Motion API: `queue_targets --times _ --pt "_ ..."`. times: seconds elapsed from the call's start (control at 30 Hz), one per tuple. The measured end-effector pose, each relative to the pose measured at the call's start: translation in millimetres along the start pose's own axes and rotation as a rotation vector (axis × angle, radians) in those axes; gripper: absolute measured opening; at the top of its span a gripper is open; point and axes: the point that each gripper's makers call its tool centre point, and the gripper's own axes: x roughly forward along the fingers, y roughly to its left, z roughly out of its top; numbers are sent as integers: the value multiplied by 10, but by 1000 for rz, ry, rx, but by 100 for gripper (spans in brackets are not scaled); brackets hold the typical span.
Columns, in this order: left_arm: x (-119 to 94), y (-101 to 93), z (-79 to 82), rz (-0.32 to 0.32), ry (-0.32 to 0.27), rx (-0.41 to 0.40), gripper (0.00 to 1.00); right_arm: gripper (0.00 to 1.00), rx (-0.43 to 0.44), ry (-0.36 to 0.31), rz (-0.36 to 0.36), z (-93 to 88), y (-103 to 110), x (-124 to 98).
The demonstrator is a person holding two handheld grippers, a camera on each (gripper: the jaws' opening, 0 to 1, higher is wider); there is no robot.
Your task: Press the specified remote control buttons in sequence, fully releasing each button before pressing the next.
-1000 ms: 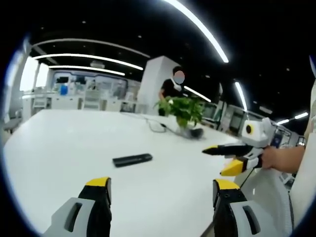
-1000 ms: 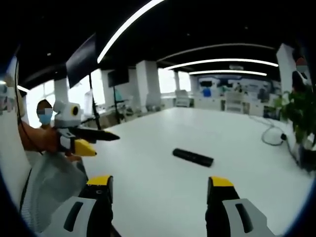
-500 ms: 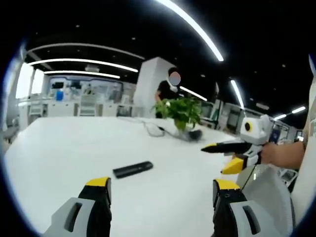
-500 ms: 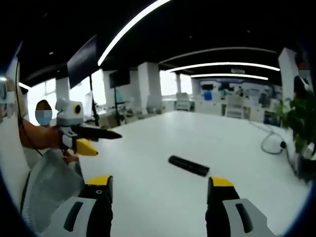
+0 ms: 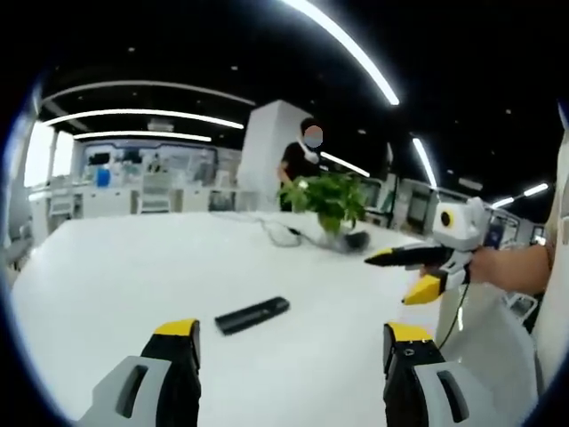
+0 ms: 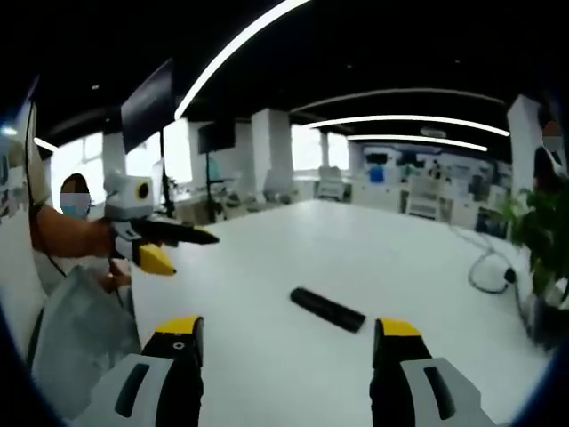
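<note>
Remote control: one black remote (image 5: 252, 315) (image 6: 328, 309) lies flat on the white table, out in the open, ahead of both grippers and touched by neither.
Count of grippers: two, each with yellow-tipped jaws.
Left gripper: the left gripper (image 5: 289, 342) hangs above the near table edge in the left gripper view, jaws standing wide apart with nothing between them; in the right gripper view it (image 6: 182, 246) comes in from the left, held in a hand, its dark jaw and yellow-tipped jaw spread and empty.
Right gripper: the right gripper (image 6: 289, 342) sits low in the right gripper view, jaws parted wide and holding nothing; in the left gripper view it (image 5: 404, 274) enters from the right, held in a hand (image 5: 498, 265), jaws apart and empty.
Where the remote is: in the left gripper view it lies between the two near jaws and a little farther out; in the right gripper view it lies slantwise just beyond the jaw tips, well apart from both.
Plants: one leafy green plant (image 5: 331, 197) (image 6: 542, 233) stands at the far side of the table.
Cables: one cable (image 5: 283, 233) (image 6: 484, 269) loops on the table near the plant.
People: one person (image 5: 300, 158) stands behind the plant.
Surface: one large white table (image 5: 124, 276) (image 6: 391, 258), smooth and glossy.
Room: a large office with a dark ceiling, several long curved light strips (image 5: 342, 49) (image 6: 233, 55), white pillars, and desks and screens in the far background, too blurred to count.
</note>
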Motion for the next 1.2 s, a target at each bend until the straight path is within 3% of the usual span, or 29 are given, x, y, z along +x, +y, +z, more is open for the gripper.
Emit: queue_targets --times 1.2 --pt "530 572 56 -48 87 105 86 75 -117 56 39 251 -524 406"
